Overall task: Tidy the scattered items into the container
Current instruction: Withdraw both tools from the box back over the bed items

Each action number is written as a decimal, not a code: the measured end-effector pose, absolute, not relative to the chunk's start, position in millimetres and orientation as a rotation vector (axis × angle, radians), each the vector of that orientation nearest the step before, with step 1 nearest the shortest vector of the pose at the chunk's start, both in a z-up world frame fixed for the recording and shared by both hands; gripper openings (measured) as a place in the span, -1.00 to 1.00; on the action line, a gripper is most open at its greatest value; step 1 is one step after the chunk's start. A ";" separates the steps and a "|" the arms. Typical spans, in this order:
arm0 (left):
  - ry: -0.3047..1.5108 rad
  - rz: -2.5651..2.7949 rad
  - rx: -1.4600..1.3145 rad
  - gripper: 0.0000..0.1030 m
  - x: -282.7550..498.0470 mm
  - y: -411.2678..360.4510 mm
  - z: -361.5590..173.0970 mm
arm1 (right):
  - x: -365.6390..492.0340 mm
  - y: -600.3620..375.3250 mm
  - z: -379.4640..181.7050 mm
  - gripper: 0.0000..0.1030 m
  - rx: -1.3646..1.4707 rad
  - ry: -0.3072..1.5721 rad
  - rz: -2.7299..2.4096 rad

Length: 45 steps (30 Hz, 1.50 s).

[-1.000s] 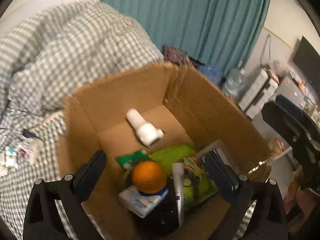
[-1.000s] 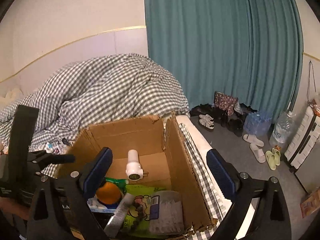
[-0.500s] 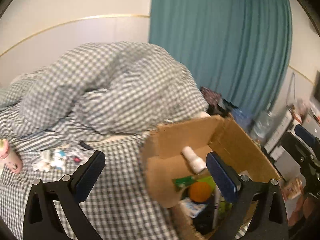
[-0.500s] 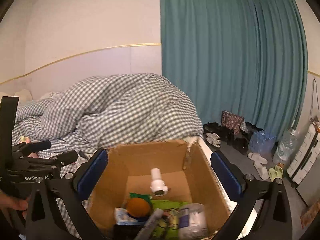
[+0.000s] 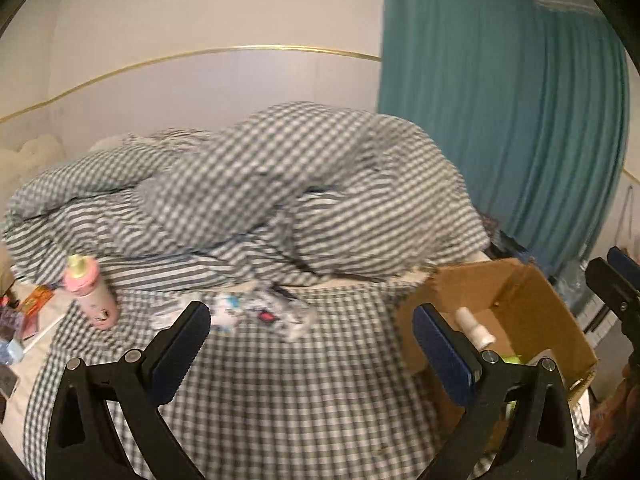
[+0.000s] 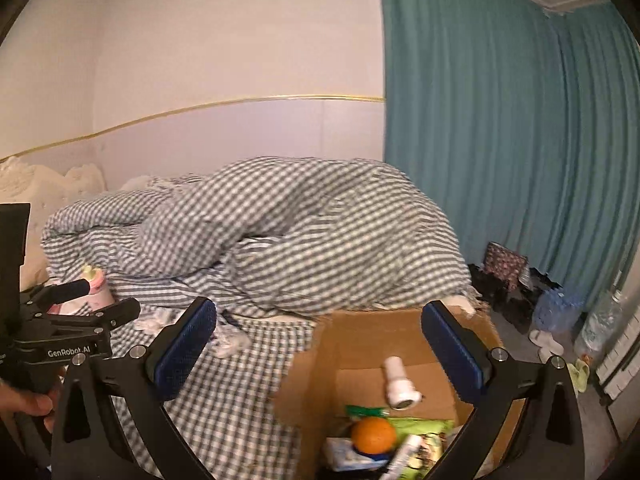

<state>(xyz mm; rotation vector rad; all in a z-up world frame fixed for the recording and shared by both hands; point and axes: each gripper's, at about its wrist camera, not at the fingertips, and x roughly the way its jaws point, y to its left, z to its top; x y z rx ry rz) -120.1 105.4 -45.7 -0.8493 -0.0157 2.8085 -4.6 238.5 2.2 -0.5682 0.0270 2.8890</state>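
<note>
A cardboard box (image 6: 360,326) sits at the bed's right edge. It holds an orange (image 6: 373,434), a white bottle (image 6: 398,380), a green packet (image 6: 420,430) and a tube (image 6: 406,454). My right gripper (image 6: 318,344) hangs open and empty above the box's left wall. My left gripper (image 5: 310,346) is open and empty over the checked sheet, with the box (image 5: 532,308) at its right. Ahead of it lie small white wrappers (image 5: 260,314), and a pink bottle (image 5: 92,294) stands to the left.
A bunched checked duvet (image 5: 260,192) fills the back of the bed. Small packets (image 5: 34,300) lie at the bed's left edge. A teal curtain (image 6: 500,140), shoes, slippers and water bottles (image 6: 598,322) line the floor at the right.
Both grippers rose and swung left, away from the box interior. The left now faces the sheet with the wrappers and pink bottle; the box has slid to its right.
</note>
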 end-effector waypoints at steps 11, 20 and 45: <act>-0.061 2.936 -0.865 1.00 -114.3 16.2 -44.3 | -35.1 179.7 -1.3 0.99 -0.639 -0.030 2.978; -0.022 2.995 -0.872 1.00 -111.4 -27.6 -45.1 | -63.9 142.0 -14.6 0.99 -0.754 -0.113 3.022; -0.057 2.754 -1.318 1.00 -221.6 -61.6 -168.9 | -175.9 113.0 -116.6 0.99 -1.292 -0.144 2.909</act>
